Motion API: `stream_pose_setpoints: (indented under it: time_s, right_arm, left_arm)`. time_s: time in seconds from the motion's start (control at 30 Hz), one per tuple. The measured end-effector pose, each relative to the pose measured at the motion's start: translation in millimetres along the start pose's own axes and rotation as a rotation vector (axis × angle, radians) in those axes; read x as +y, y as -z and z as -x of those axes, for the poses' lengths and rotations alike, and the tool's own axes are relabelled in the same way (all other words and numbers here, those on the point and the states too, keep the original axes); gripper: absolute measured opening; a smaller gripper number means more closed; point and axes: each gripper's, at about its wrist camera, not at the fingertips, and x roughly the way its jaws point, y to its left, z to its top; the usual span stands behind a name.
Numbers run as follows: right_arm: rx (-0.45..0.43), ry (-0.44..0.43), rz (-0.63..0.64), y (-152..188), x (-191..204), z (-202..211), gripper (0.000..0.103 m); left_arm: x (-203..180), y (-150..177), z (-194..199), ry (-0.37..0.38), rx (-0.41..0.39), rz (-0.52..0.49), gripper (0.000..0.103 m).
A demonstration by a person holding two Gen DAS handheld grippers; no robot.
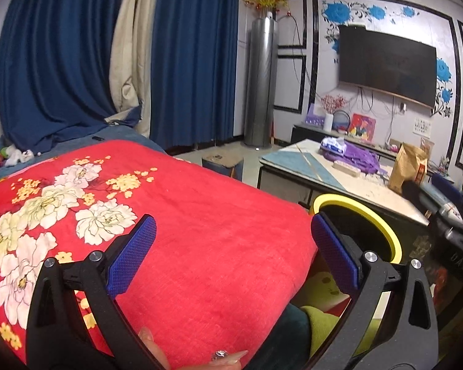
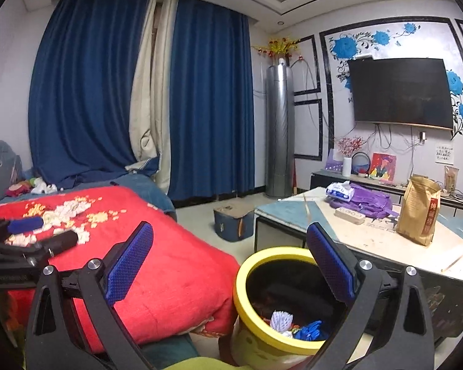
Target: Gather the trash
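Seemingly between pickups, I held both the left gripper [image 1: 233, 257] and right gripper [image 2: 230, 266] spread and empty; next I needed more trash for the yellow bin [image 2: 240, 280].

I see the bin [image 2: 277, 302] on the floor between the bed [image 2: 157, 265] at my left and the counter [image 2: 385, 246] at my right. Scraps [image 2: 296, 326] lie inside the bin. On the counter a paper bag [image 2: 418, 211] stands upright, with a cloth heap [image 2: 364, 202] behind it. A box [image 2: 233, 220] sits on the floor beyond the bin.
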Motion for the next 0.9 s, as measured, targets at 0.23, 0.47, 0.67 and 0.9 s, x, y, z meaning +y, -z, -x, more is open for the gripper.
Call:
stream_pose_setpoints:
  time_s: [0.23,0.47,0.67,0.9]
  right_arm:
    - [0.052,0.000,-0.016,4.3,0.0,-7.8,0.097]
    - [0.056,-0.010,-0.011,5.1,3.3,-9.7,0.097]
    - [0.057,-0.016,-0.010,5.3,4.0,-9.9,0.097]
    - [0.061,-0.023,-0.008,7.0,6.4,-11.3,0.097]
  left_arm:
    - [5.4,-0.5,-2.2,0.001,-0.007,0.018,0.092]
    - [4.5,0.6,-1.4,-0.001,-0.007,0.018,0.092]
    - [3.4,1.0,-0.8,-0.002,-0.008,0.018,0.092]
    - [3.8,1.0,-0.9,-0.002,-0.008,0.017,0.092]
